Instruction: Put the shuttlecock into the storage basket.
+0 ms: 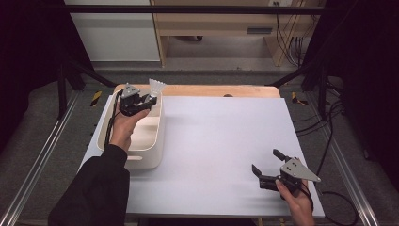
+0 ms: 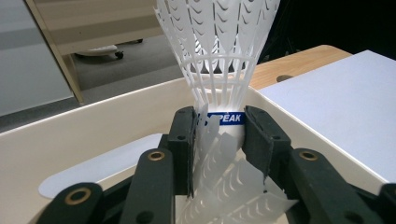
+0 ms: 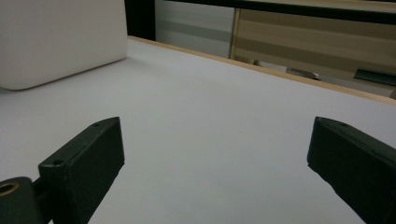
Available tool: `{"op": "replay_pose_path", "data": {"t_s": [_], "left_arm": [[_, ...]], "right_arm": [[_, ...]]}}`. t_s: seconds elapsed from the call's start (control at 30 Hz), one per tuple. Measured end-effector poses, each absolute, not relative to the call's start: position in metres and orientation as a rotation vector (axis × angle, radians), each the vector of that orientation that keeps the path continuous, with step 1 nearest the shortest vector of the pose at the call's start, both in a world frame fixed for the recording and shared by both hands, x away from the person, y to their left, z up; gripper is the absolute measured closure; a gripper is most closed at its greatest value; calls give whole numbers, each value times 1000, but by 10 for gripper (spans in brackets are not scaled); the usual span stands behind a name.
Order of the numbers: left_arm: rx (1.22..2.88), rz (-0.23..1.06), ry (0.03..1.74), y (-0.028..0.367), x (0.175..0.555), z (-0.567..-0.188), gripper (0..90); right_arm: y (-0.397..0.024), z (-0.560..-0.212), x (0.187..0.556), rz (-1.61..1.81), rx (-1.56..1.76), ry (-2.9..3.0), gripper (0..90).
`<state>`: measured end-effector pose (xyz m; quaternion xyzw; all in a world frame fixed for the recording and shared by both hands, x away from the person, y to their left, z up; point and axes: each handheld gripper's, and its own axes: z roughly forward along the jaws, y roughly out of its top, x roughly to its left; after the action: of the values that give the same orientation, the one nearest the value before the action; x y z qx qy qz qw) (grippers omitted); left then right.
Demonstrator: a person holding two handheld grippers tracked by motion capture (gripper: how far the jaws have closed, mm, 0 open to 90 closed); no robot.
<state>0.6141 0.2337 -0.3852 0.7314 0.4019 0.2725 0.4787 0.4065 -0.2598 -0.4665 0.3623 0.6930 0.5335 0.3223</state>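
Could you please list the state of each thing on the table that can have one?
Shuttlecock: upright, skirt up, clamped at its cork base.
Left gripper: shut on the shuttlecock, over the bin.
Right gripper: open, holding nothing, above the mat.
Bin: upright, open-topped.

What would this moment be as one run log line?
left gripper: shut on shuttlecock, above white bin | right gripper: open, empty, over white table | second shuttlecock under jaws
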Motion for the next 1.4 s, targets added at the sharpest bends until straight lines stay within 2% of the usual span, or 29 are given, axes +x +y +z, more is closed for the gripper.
{"op": "replay_pose_path", "data": {"t_s": [1.4], "left_arm": [[1782, 649, 980, 232, 615, -387, 643]], "right_arm": [[-251, -469, 406, 1402, 922, 1875, 39]]}}
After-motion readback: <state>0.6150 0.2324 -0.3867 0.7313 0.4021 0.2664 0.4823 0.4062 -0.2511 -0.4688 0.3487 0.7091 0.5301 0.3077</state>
